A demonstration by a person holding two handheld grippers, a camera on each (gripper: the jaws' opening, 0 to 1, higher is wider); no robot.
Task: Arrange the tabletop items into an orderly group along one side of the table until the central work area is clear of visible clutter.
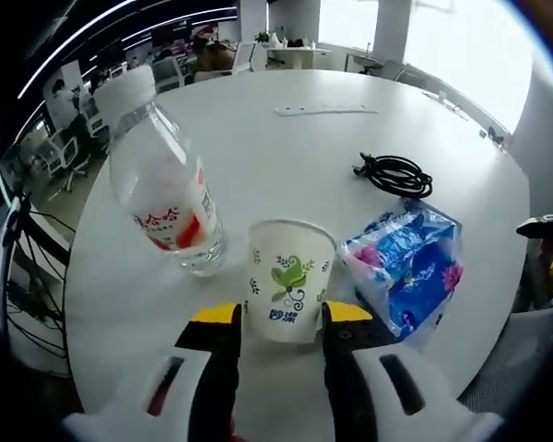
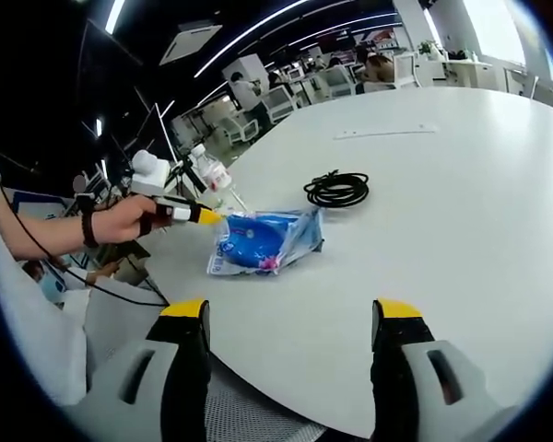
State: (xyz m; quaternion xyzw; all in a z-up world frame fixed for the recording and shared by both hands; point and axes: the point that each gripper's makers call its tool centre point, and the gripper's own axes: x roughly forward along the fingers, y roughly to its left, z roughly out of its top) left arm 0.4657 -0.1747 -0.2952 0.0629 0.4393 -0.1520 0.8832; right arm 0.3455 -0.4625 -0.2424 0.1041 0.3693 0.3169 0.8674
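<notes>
Paper cup (image 1: 289,279) sits between the two yellow-tipped jaws of the left gripper (image 1: 282,318) in the left gripper view, upright on the white tabletop (image 1: 286,157), jaws against or just at its sides near the base, so the left gripper looks closed on the cup. Cup is white with a green leaf print. Just left of it, a clear plastic water bottle (image 1: 162,184) with red-and-white label and white cap, standing close to the cup but apart from it. Just right of the cup, a blue tissue pack (image 1: 407,264) in clear wrap, lying flat, near the cup; cannot tell if they touch. Beyond the tissue pack, a coiled black cable (image 1: 396,174) lies on the tabletop, near the pack. Farther back, a white strip-shaped thing (image 1: 324,110) lies flat, too small to identify. Office desks and chairs behind the tabletop.

Right gripper view: right gripper (image 2: 293,318) has jaws spread wide apart, nothing between them, hovering over the near edge of the tabletop (image 2: 442,212). Ahead of it, the tissue pack (image 2: 264,241) lies flat, well apart from the jaws. Coiled black cable (image 2: 337,189) beyond it, near. At left, a person's hand (image 2: 120,221) holds the left gripper (image 2: 201,215), its yellow tip beside the tissue pack's left end. Water bottle (image 2: 212,171) stands behind that, partly hidden. Paper cup not clear here.
</notes>
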